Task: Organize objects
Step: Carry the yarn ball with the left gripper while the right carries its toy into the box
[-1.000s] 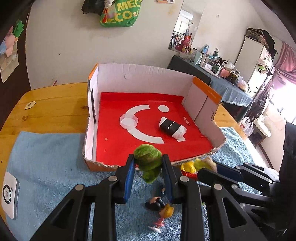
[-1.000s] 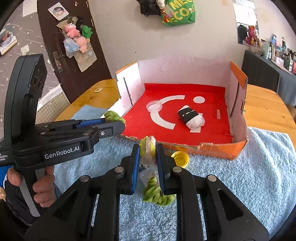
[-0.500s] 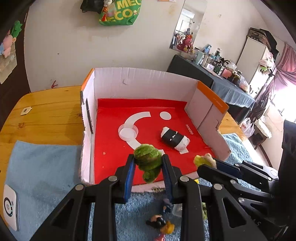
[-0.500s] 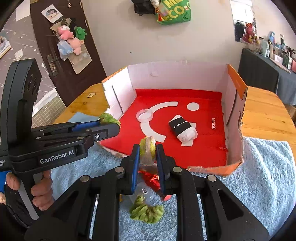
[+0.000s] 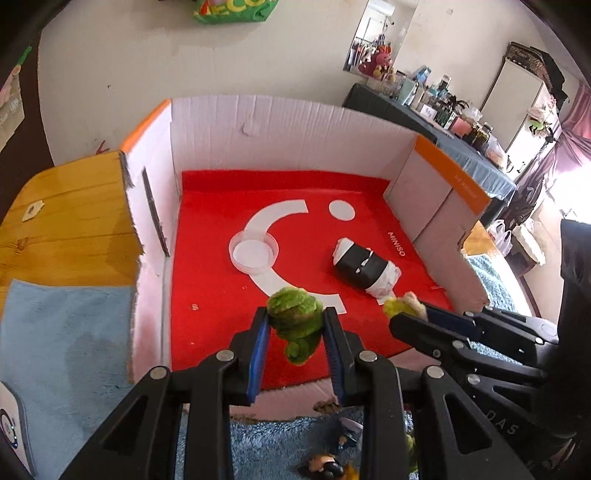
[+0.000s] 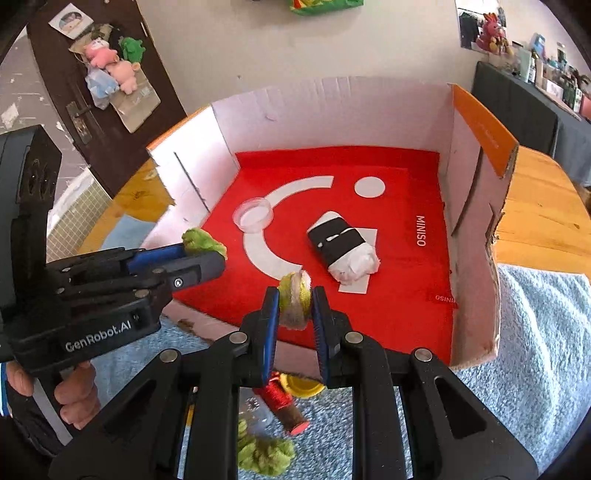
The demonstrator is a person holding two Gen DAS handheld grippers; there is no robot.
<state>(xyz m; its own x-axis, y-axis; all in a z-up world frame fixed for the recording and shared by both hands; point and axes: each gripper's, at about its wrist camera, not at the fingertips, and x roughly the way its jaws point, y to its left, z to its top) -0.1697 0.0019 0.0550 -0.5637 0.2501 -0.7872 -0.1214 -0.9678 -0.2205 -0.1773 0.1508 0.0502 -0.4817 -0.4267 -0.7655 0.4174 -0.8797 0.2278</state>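
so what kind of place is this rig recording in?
Most likely a lived-in home room, not a lab. A round wooden table with a blue towel holds the cardboard box with the red floor; plush toys hang on a dark door, and a cluttered dark side table lines the wall.

A pale, scuffed wall (image 5: 155, 70) rises straight ahead of the jaws, with a green printed bag (image 5: 232, 9) hanging at its top edge. Ahead and to the left stands a dark brown door (image 6: 92, 96) with a metal handle and small plush toys (image 6: 110, 66) pinned to it. Ahead and to the right, a long counter under a dark cloth (image 5: 424, 122) is crowded with bottles and jars. Farther right stand a white cabinet (image 5: 517, 96) and a pink curtain (image 5: 565, 147) beside a bright, washed-out window (image 5: 572, 192). Below the jaws, a wooden table (image 5: 66, 221) carries a blue towel (image 5: 62, 332).
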